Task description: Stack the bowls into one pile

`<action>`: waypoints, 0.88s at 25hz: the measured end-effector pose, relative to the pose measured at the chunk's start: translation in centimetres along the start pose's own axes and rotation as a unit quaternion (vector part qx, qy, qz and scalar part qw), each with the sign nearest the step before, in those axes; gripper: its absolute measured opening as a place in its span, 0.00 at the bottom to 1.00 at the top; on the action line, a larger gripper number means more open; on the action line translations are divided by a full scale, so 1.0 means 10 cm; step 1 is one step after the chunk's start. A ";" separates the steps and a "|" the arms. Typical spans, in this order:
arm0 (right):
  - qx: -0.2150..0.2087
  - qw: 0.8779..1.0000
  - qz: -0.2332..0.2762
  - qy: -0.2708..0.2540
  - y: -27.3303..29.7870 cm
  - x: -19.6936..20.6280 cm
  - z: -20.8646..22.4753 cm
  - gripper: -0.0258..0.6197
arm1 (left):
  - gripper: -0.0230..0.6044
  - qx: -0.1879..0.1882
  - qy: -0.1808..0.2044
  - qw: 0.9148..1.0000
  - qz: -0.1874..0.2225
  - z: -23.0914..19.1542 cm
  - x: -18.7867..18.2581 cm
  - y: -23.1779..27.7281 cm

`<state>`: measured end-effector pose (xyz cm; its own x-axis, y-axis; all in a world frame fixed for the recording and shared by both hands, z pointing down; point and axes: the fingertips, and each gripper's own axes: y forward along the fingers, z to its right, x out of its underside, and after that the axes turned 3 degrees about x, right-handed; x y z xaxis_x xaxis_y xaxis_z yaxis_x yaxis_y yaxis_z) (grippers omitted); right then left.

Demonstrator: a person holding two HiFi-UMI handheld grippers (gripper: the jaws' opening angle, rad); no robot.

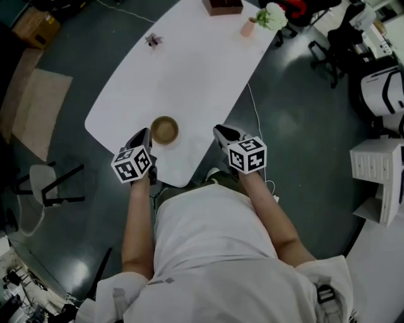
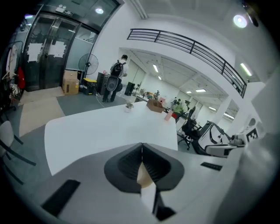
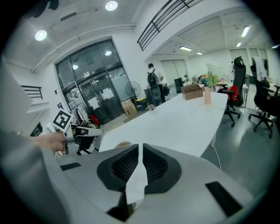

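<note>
A brown wooden bowl [image 1: 165, 130] sits on the white table [image 1: 189, 69] near its front edge; whether more bowls lie under it I cannot tell. My left gripper [image 1: 146, 134] hangs just left of the bowl, shut, with nothing gripped [image 2: 141, 148]. My right gripper [image 1: 219, 131] is held at the table's right front edge, apart from the bowl, also shut and empty [image 3: 140, 148]. In the right gripper view a tan sliver of the bowl [image 3: 123, 144] peeks over the jaws, with the left gripper [image 3: 87, 132] beyond it.
At the table's far end stand a brown box [image 1: 222, 5], a pink vase with flowers [image 1: 249, 26] and a small plant [image 1: 153, 40]. A chair [image 1: 45, 185] stands left of me, a white cabinet [image 1: 377, 169] at the right. A person [image 2: 117, 70] stands far off.
</note>
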<state>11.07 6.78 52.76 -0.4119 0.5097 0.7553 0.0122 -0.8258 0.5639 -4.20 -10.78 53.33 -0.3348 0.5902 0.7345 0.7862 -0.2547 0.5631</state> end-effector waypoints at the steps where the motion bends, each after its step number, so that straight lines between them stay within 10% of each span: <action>1: -0.007 1.000 0.004 -0.006 0.02 -0.07 -0.06 0.10 | 0.04 0.006 -0.001 1.000 0.008 0.04 -0.05 -0.04; 22: -0.149 0.973 0.135 -0.113 0.14 -1.34 -1.24 0.06 | 0.04 0.043 0.101 0.975 0.192 0.39 -1.13 -0.90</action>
<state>5.32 -4.20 39.24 -0.2188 0.2759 0.9360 -0.1865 -0.9533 0.2374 -5.46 -12.19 38.56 -0.0956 0.2995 0.9493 0.9113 -0.3574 0.2045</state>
